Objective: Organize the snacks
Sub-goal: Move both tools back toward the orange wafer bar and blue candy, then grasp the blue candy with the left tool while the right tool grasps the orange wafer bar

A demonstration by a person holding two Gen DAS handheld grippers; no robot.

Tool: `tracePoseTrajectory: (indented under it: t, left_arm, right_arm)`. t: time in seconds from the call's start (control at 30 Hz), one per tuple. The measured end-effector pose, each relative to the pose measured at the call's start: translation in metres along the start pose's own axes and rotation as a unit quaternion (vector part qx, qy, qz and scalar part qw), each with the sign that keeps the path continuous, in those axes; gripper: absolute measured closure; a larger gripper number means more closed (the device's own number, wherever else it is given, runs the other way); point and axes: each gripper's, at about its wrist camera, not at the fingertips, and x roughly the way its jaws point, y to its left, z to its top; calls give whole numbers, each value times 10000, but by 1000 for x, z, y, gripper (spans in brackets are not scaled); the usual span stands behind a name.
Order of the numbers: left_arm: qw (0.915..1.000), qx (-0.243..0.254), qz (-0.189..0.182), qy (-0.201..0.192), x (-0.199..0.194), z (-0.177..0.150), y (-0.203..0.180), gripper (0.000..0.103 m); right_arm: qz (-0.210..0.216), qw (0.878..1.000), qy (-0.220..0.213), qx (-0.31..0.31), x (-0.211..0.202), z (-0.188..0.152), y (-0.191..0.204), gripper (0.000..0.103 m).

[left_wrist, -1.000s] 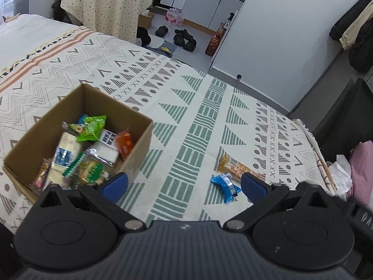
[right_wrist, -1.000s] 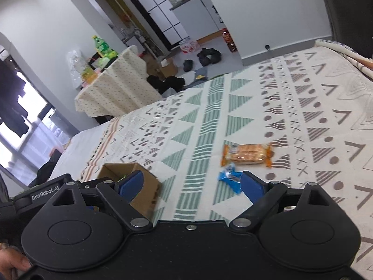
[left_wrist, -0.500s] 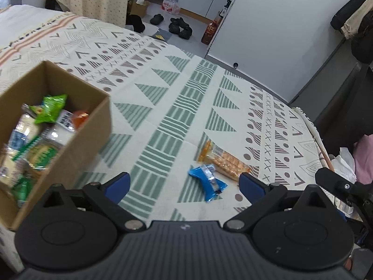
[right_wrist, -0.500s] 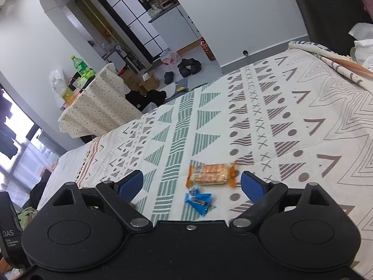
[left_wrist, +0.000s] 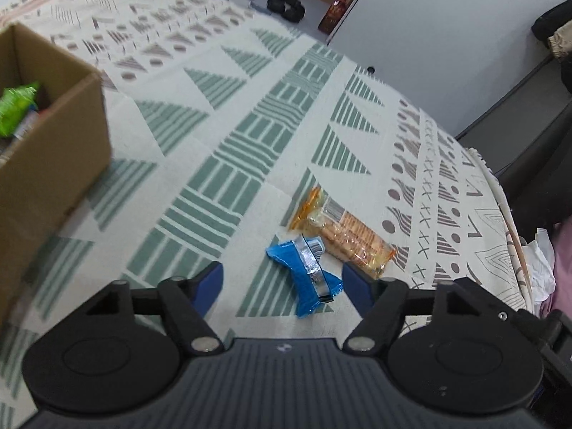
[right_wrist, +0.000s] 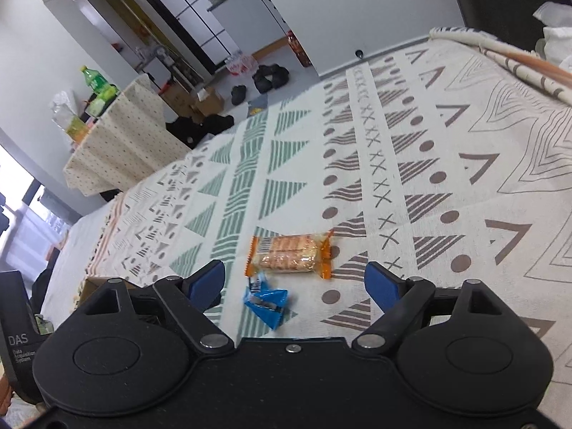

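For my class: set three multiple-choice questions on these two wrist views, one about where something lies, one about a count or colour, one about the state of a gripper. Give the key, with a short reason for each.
1. Where does the blue packet lie relative to the cracker pack?
A. inside the cardboard box
B. on the patterned cloth, beside the cracker pack
C. on the floor

2. How many snacks lie loose on the patterned cloth, outside the cardboard box?
A. two
B. four
C. none

3. What state is the left gripper in?
A. shut on the blue packet
B. shut and empty
C. open, holding nothing

Key: 1 B, both views show the two wrappers next to each other on the cloth. 2 A, only the blue packet and the cracker pack are outside the box. 3 C, its blue fingers stand wide apart, with the packet lying on the cloth beyond them.
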Motion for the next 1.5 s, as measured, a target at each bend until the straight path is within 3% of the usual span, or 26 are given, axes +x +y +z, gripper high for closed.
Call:
tracePoseTrajectory:
  t: [0.23, 0.3, 0.37, 0.57, 1.0, 1.5]
  left_arm:
    - [9996, -63, -86, 247, 30, 2, -13, 40]
    - [9996, -115, -31, 256, 37, 2, -15, 46]
    - [9998, -68, 78, 178, 39, 3, -18, 66]
    - [9995, -34, 135, 274, 41, 13, -15, 78]
    - [9992, -89, 171, 337, 32, 44, 19, 81]
    - [9992, -146, 239, 293, 19, 43, 45, 81]
  right_arm:
    - [-111, 9996, 114, 253, 19, 4, -18, 24]
    - [-81, 9993, 101, 353, 24, 5, -22, 26]
    - [-30, 9992, 66, 394, 29, 6, -23, 28]
    - [87, 9993, -50, 369, 47, 11, -16, 32]
    - [242, 9994, -236, 79, 89, 22, 12, 32]
    - [-91, 9947, 767, -679, 105, -2, 37, 32]
